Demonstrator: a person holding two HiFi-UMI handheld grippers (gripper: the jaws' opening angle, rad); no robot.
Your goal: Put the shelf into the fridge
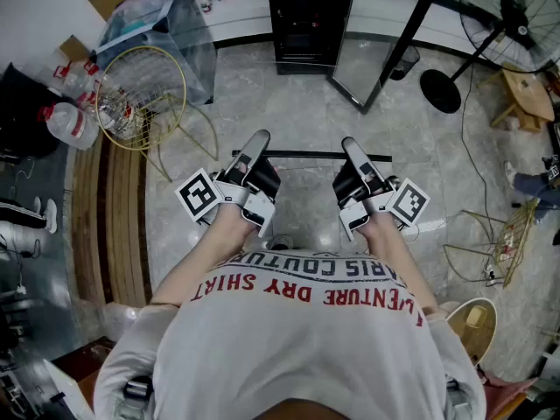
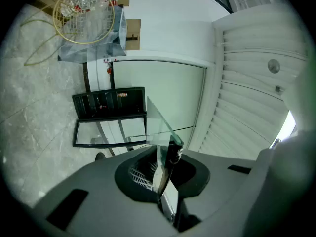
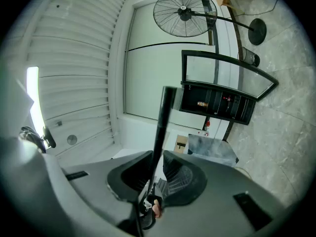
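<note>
You're carrying the shelf (image 1: 306,156) between both hands, out over the floor (image 1: 297,103) and well short of the fridge (image 1: 311,16). Its glass door (image 1: 374,66) stands open to the right of the cabinet. The left gripper (image 1: 256,143) has its jaws clenched on the left side of the pane, and its own view shows the greenish glass edge pinched between them. The right gripper (image 1: 350,147) is clamped the same way on the opposite side, where its view shows a dark edge running out from between the jaws.

Handle it as what it appears to be, a flat glass pane with a dark rail along the far edge. That likely makes it rigid, smooth, weightier than it looks, and brittle at the corners. Your two side holds suit it, but each bites only a narrow margin of slick glass, so expect it to creep if you tilt it.

Keep the pane level and move both hands as one. A stiff sheet won't forgive one hand twisting against the other. The likeliest damage is a corner knocked on the cabinet frame or the open door, so line up square before going in. The supports inside the fridge can't be made out from here
</note>
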